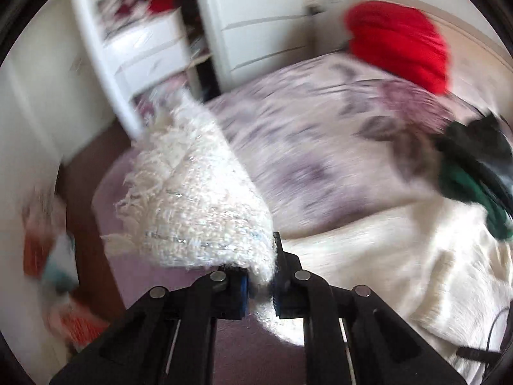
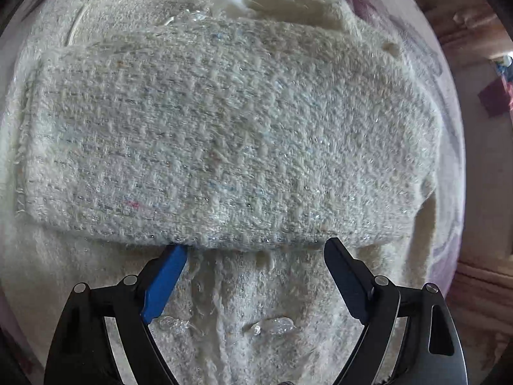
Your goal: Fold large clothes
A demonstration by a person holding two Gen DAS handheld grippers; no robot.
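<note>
The fold looks partway done, as I judge it: one cream panel of the garment (image 2: 224,134) already lies doubled over the body, and more folding seems left. The left gripper (image 1: 259,292) is clenched on a fringed corner of the garment, which rises just ahead of its tips. The right gripper (image 2: 256,253) is released, fingers spread, the folded edge just ahead of them.
</note>
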